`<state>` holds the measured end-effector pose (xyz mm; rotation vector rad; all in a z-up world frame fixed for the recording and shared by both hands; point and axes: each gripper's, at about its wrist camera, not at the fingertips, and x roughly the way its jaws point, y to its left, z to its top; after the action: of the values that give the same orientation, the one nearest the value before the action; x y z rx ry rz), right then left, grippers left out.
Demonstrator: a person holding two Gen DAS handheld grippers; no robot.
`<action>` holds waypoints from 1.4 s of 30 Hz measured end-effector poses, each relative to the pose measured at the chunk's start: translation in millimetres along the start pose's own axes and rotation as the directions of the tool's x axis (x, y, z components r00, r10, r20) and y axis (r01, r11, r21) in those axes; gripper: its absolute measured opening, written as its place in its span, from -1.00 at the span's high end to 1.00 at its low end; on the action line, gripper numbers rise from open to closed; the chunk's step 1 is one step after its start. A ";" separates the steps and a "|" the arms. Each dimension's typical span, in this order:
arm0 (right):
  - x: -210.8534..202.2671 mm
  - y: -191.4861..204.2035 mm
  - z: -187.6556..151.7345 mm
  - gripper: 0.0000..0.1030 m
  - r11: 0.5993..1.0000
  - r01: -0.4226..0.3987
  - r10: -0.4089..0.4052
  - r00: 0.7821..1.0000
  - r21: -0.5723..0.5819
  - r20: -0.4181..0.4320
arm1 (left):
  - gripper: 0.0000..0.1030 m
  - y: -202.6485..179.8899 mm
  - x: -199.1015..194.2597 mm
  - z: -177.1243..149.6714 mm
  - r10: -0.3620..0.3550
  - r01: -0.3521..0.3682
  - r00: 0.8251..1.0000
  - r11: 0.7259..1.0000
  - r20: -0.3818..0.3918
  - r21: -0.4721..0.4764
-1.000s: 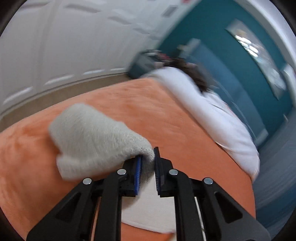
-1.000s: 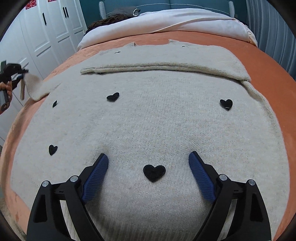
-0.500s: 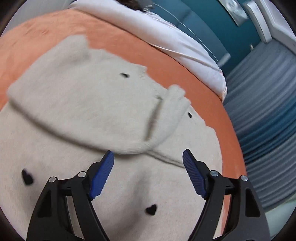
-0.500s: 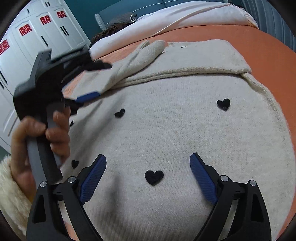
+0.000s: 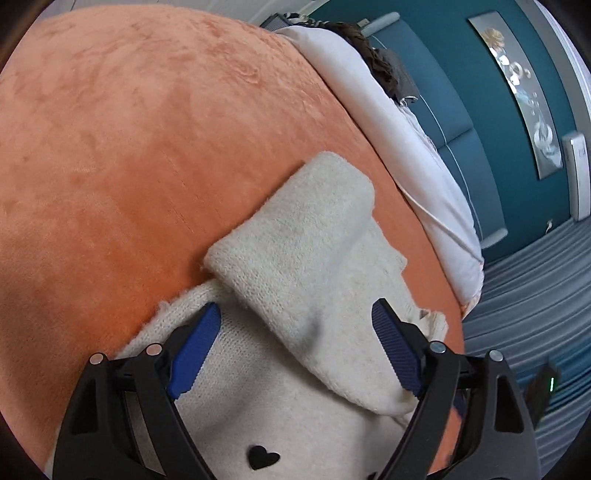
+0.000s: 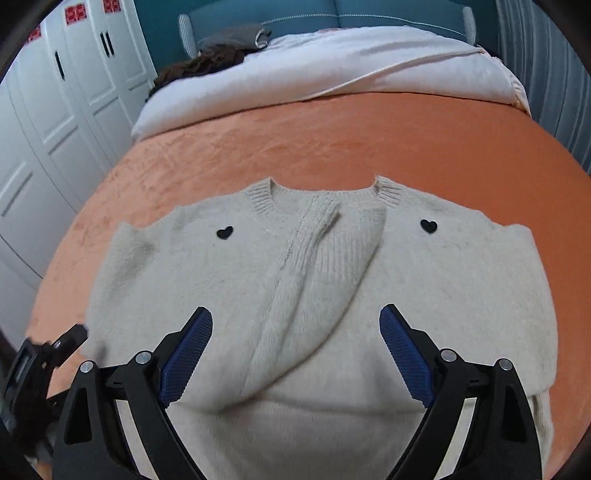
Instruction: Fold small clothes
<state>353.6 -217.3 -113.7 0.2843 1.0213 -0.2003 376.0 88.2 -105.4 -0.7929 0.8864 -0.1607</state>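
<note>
Left gripper no longer pinches the sleeve cuff as it did a second ago: its jaws are opening, blue pads wide apart, and the folded sleeve lies loose between them, touched by neither pad as far as the view shows. Right gripper has its fingers spread with nothing clamped, same as before, but its view has pulled back; the whole upper sweater is now in sight instead of only the body. Sweater lies flat on the orange blanket, cream knit with small black hearts, both sleeves folded in across the chest and crossing near the middle, neckline pointing to the far side. In the right wrist view the left gripper shows blurred at the lower left edge, off the sweater's side. Bare blanket surrounds the garment on the left, right and far sides, so there is free room there. Beyond it, a white duvet bunched across the bed, then a teal headboard; white wardrobe doors stand to the left.
</note>
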 end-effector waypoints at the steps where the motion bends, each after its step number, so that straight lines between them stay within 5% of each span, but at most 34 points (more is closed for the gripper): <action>1: 12.4 5.7 5.1 -0.63 0.999 0.028 -0.028 0.999 -0.016 -0.021 | -0.58 -3.7 2.2 -3.1 0.015 -0.015 1.000 0.999 0.009 0.038; 4: 37.7 10.2 10.5 0.69 0.995 0.082 -0.086 0.994 -0.064 -0.063 | -0.59 0.4 -0.7 -5.6 0.032 -0.034 0.999 0.993 0.017 0.115; 5: 27.8 -0.2 12.0 0.74 1.000 0.026 -0.027 0.999 -0.016 -0.032 | -0.59 2.5 -2.3 -6.6 0.030 -0.032 0.999 0.991 0.017 0.131; 7: -13.2 -39.4 10.4 0.77 0.971 -0.180 0.163 0.980 0.160 0.110 | -0.59 4.0 -2.5 -7.1 0.020 -0.022 1.000 0.987 0.017 0.160; 8: -27.1 -60.7 3.0 0.75 0.951 -0.219 0.186 0.969 0.219 0.161 | -0.59 3.7 -2.6 -8.3 0.017 -0.020 1.000 0.984 0.018 0.179; 10: -29.9 -100.4 -14.1 0.71 0.926 -0.223 0.170 0.967 0.305 0.189 | -0.60 3.0 -3.8 -12.3 0.020 -0.024 1.000 0.978 0.020 0.209; 13: 11.6 -135.0 -39.4 0.60 0.924 -0.137 0.148 0.989 0.356 -0.004 | -0.60 1.0 -6.3 -11.2 0.012 -0.013 1.000 0.987 0.008 0.162; 15: 9.1 -150.9 -48.0 0.56 0.891 -0.234 0.235 0.971 0.390 0.047 | -0.60 2.5 -8.6 -6.8 -0.041 0.042 0.999 0.996 -0.012 0.081; 17: -0.9 -159.3 -44.9 -0.01 0.879 -0.254 0.241 0.967 0.403 0.084 | -0.60 7.0 -7.0 -1.1 -0.072 0.071 0.997 0.997 -0.036 -0.020; 18: -4.5 -163.5 -42.3 -0.15 0.872 -0.262 0.240 0.965 0.412 0.107 | -0.60 10.1 -4.7 1.9 -0.074 0.071 0.996 0.995 -0.044 -0.070; 21: -0.7 -175.7 -32.1 -0.20 0.849 -0.269 0.240 0.963 0.454 0.122 | -0.58 16.0 0.0 8.6 -0.086 0.077 0.995 0.982 -0.044 -0.175; 22: 4.8 -178.7 -27.9 -0.18 0.845 -0.259 0.234 0.966 0.467 0.112 | -0.54 15.2 1.5 11.6 -0.102 0.092 0.994 0.976 -0.041 -0.196; 24: 15.3 -178.4 -21.5 0.20 0.854 -0.231 0.216 0.973 0.466 0.086 | -0.02 10.5 5.3 17.7 -0.125 0.113 0.991 0.971 -0.041 -0.212; 25: 20.1 -174.6 -18.3 0.75 0.864 -0.219 0.211 0.975 0.454 0.068 | 0.15 6.1 8.0 21.9 -0.129 0.116 0.990 0.971 -0.048 -0.210; 27: 10.9 -168.8 -8.0 0.84 0.874 -0.238 0.222 0.971 0.423 0.087 | 0.65 -1.8 8.6 29.8 -0.123 0.112 0.991 0.975 -0.049 -0.193; 28: -9.2 -165.3 -1.6 0.85 0.873 -0.293 0.246 0.955 0.390 0.167 | 0.72 -5.4 5.6 33.9 -0.120 0.112 0.992 0.978 -0.034 -0.174; 30: -43.0 -162.9 1.3 0.86 0.874 -0.349 0.264 0.925 0.338 0.271 | 0.78 -11.1 -2.0 39.6 -0.092 0.092 0.996 0.990 0.004 -0.110; 32: -51.1 -171.3 -7.4 0.86 0.892 -0.314 0.217 0.929 0.327 0.299 | 0.78 -8.8 1.8 38.3 -0.056 0.056 0.998 0.996 -0.002 -0.068; 35: 8.8 -188.0 -31.3 0.87 0.919 -0.139 0.130 0.990 0.369 0.050 | 0.83 9.9 22.4 24.0 0.019 -0.023 0.998 0.998 -0.066 -0.063; 38: -7.8 -199.5 -44.7 0.87 0.872 -0.228 0.186 0.973 0.432 0.136 | 0.84 19.9 24.2 11.7 0.015 -0.017 0.999 0.999 -0.044 -0.047; 40: -15.7 -199.1 -45.8 0.87 0.884 -0.228 0.166 0.969 0.408 0.182 | 0.83 15.4 24.7 7.7 0.033 -0.032 0.999 0.999 -0.022 0.011; 42: 14.4 -195.7 -48.9 0.88 0.922 -0.138 0.135 0.990 0.361 0.034 | 0.82 10.5 26.8 3.0 0.053 -0.052 0.999 0.997 -0.004 0.056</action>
<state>263.6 -386.8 -177.5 0.6899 0.9481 -0.2639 393.5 85.6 -128.3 -0.7166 0.9030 -0.1407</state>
